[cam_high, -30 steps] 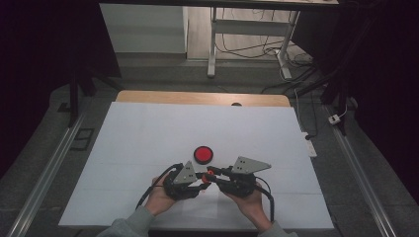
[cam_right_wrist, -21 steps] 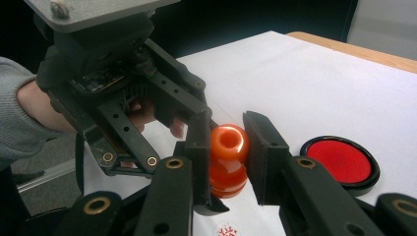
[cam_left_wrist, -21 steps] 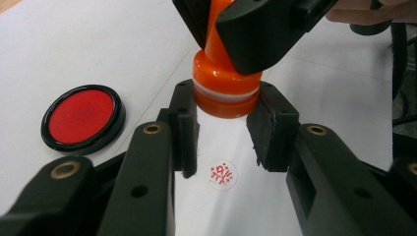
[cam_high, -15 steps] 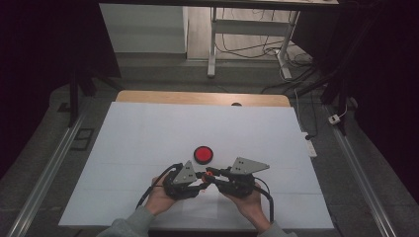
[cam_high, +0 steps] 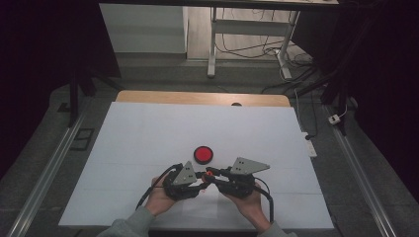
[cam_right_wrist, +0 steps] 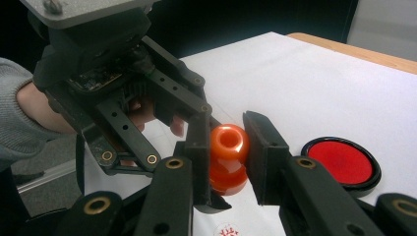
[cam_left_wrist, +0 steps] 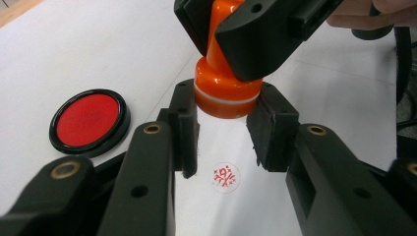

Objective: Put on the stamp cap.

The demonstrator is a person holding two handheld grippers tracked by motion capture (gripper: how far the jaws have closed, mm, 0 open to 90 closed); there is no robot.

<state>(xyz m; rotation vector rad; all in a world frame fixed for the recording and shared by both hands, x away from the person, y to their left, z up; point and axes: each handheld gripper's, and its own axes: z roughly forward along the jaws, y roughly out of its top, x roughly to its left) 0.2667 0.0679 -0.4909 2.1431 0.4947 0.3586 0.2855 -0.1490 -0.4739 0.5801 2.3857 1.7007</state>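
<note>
An orange stamp (cam_high: pixel 208 173) with a knob handle hangs just above the white table top (cam_high: pixel 148 128), held between both grippers. My left gripper (cam_left_wrist: pixel 227 123) is shut on the stamp's wide base (cam_left_wrist: pixel 226 96). My right gripper (cam_right_wrist: pixel 228 147) is shut on the knob handle (cam_right_wrist: pixel 228 140) and reaches in from the top of the left gripper view. In the high view the left gripper (cam_high: pixel 202 179) and the right gripper (cam_high: pixel 212 174) meet tip to tip near the table's front edge. A round red stamped mark (cam_left_wrist: pixel 225 177) lies on the paper below the stamp.
A round red ink pad (cam_high: pixel 203 154) with a black rim lies open just beyond the grippers, also seen as the ink pad (cam_left_wrist: pixel 89 120) and the ink pad (cam_right_wrist: pixel 344 162). A wooden strip (cam_high: pixel 197 97) borders the table's far edge. Metal rails run along both sides.
</note>
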